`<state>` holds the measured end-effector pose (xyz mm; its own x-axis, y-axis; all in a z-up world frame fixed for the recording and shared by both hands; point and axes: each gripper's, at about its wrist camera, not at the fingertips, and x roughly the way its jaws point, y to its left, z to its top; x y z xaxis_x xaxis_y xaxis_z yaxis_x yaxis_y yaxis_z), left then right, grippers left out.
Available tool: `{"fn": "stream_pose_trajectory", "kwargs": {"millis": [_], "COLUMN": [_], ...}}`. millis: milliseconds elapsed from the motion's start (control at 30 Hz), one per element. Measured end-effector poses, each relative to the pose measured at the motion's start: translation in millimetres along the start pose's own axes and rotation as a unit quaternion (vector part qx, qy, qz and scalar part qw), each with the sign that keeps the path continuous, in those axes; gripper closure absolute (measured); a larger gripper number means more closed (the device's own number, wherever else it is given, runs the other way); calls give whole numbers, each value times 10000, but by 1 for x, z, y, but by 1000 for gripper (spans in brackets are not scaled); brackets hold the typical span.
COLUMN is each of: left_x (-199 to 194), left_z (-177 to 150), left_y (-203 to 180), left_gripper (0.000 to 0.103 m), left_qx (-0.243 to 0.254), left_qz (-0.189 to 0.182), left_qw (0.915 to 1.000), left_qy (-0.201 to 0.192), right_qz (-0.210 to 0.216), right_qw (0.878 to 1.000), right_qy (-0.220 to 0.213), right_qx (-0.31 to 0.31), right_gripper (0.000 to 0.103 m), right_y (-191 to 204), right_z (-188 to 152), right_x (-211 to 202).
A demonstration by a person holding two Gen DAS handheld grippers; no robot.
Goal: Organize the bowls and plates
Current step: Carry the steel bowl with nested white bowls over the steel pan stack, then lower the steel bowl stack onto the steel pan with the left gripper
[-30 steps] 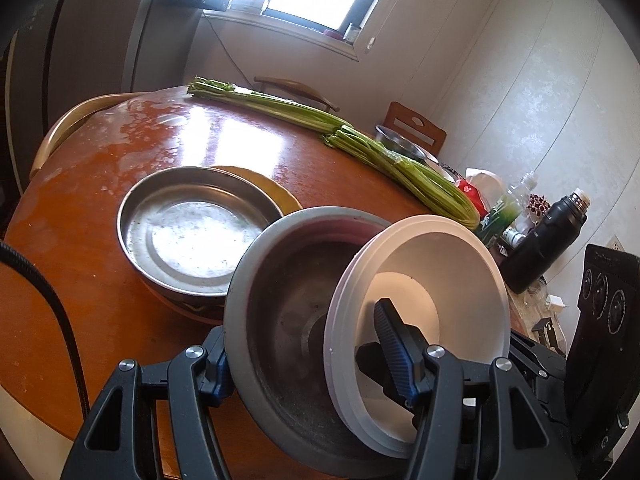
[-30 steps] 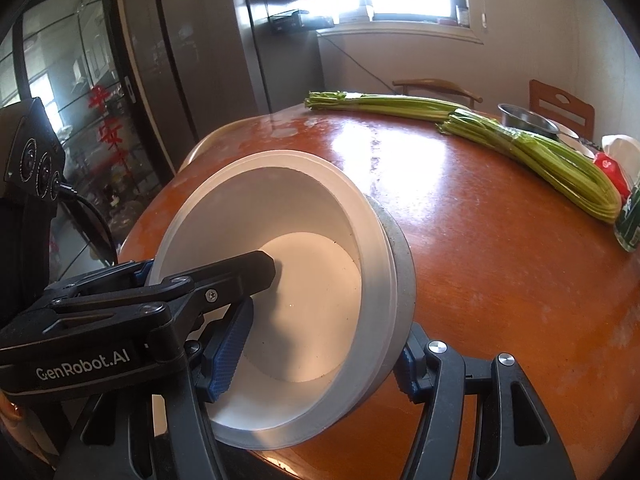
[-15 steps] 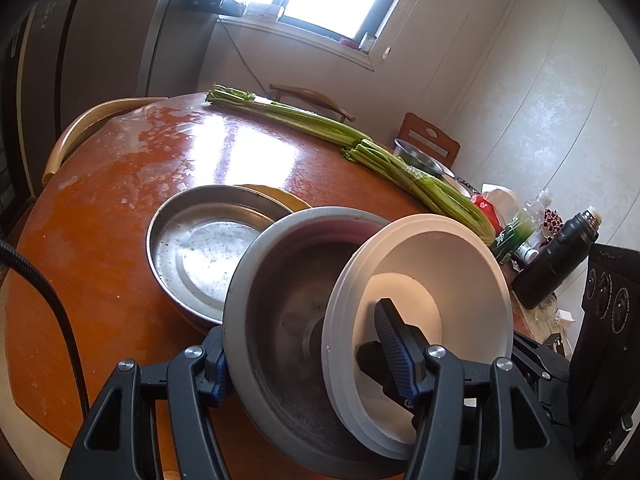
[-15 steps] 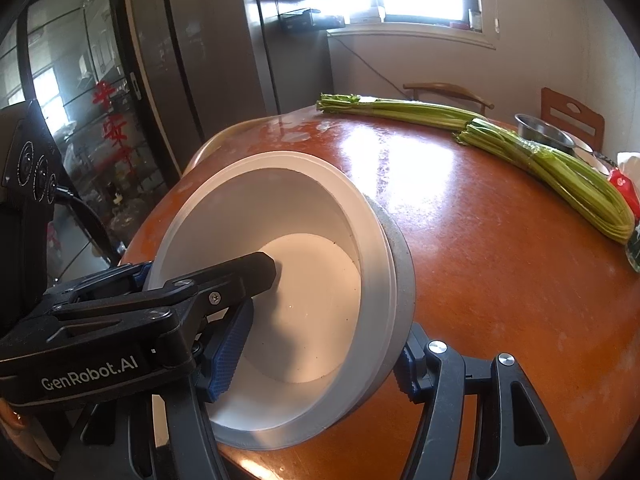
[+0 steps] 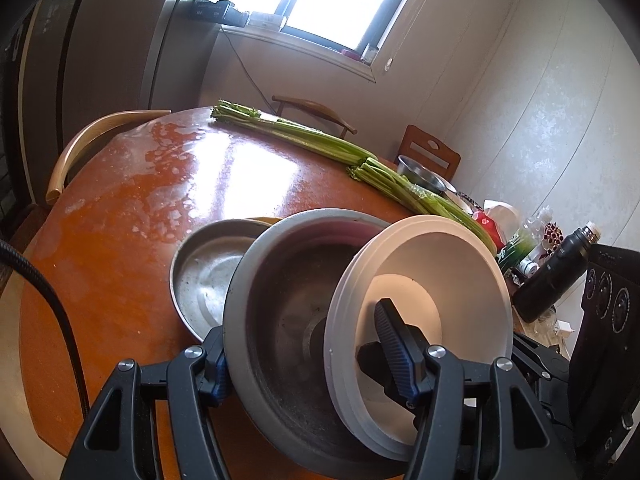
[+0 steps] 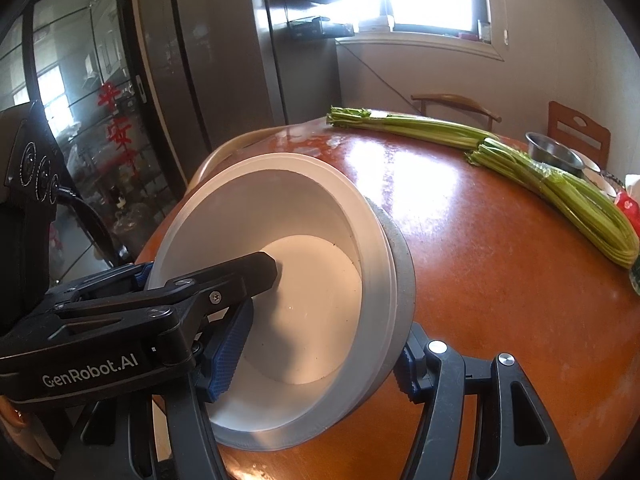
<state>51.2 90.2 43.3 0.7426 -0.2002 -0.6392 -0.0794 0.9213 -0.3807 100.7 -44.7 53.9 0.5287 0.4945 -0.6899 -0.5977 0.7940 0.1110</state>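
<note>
A white bowl [image 5: 432,276] is nested in a larger grey bowl [image 5: 288,320], both tilted on edge above the round orange table [image 5: 132,208]. My left gripper [image 5: 308,364] is shut across both bowls, one finger behind the grey bowl's rim, the other inside the white bowl. In the right wrist view my right gripper [image 6: 320,344] is shut on the same pair, one finger inside the white bowl [image 6: 304,280], the other against the grey bowl [image 6: 400,264]. A steel pan [image 5: 208,268] sits on the table behind, on a yellow plate [image 5: 264,221].
Two bunches of celery [image 5: 320,144] lie across the far table. A steel bowl [image 5: 420,172], packets, bottles and a black flask [image 5: 556,272] crowd the right side. Wooden chairs [image 5: 92,140] ring the table. A black cable [image 5: 48,300] crosses the left edge.
Both grippers have carried the nested bowls up and back from the steel pan, which now shows lower and smaller. The grip on the bowls is unchanged.
</note>
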Motion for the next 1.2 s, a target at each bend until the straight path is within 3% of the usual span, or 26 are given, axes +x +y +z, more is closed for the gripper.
{"fn": "stream_pose_trajectory", "kwargs": {"millis": [700, 1200], "left_x": [-14, 14], "left_z": [39, 33], "left_y": [24, 35], "left_gripper": [42, 42], "left_qx": [123, -21], "left_qz": [324, 342], "left_qw": [9990, 9994], "left_qy": [-294, -40], "right_qz": [285, 265], "right_qw": [9994, 9996], "right_qy": [-147, 116], "right_qx": [-85, 65], "right_gripper": [37, 37], "right_y": [23, 17], "right_z": [40, 31], "right_x": [21, 45]}}
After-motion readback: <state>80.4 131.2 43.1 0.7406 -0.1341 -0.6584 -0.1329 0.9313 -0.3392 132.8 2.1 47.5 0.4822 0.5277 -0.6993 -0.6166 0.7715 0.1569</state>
